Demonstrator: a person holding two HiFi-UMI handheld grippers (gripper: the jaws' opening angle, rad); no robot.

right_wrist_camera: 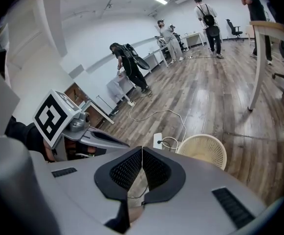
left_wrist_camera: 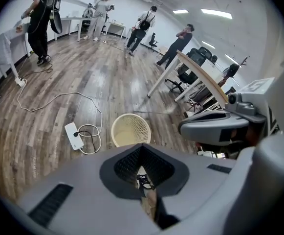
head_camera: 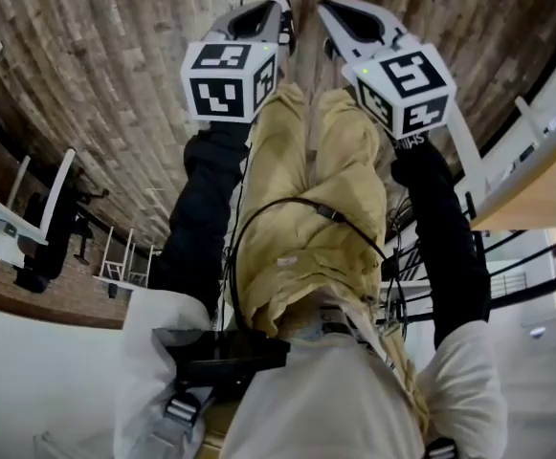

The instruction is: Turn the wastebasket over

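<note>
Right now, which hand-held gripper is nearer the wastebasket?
Right, seemingly. The right hand-held gripper sits just short of the wastebasket; the left hand-held gripper is alongside, slightly farther off.

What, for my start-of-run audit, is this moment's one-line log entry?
wastebasket: upright, untouched | left gripper: shut, empty | right gripper: shut, empty | flip: not done

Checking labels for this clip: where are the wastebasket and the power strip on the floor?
wastebasket (left_wrist_camera: pixel 131 131), left gripper view, inside of its mesh wall.
power strip (left_wrist_camera: pixel 73 134), left gripper view, middle of its white body.

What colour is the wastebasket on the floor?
The wastebasket is cream, mesh-walled; left gripper view shows it best.
</note>
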